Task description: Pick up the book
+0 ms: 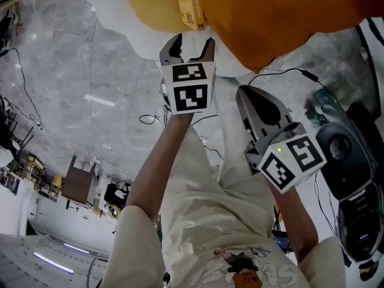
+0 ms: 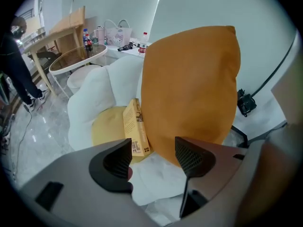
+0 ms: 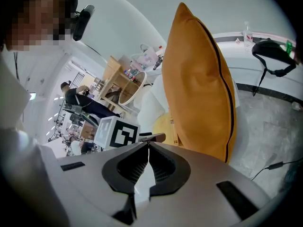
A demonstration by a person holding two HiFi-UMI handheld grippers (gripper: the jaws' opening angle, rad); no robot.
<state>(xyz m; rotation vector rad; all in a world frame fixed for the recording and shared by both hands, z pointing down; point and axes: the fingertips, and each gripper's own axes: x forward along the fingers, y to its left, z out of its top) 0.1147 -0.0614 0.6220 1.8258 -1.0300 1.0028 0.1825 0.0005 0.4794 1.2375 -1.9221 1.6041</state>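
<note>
Approach step. Your left gripper [image 2: 154, 156]: jaws apart, empty, aimed at book [image 2: 136, 129]. Book upright on chair [image 2: 92, 100], against orange cushion [image 2: 189, 84]. Your right gripper [image 3: 147, 150]: jaws together, idle. Next: advance left, straddle book's edge, close.

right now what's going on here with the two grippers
A person holds a gripper in each hand. The left gripper, jaws apart, points at the yellow book standing against an orange cushion on a white chair, not touching it yet. The right gripper is shut and empty.
</note>
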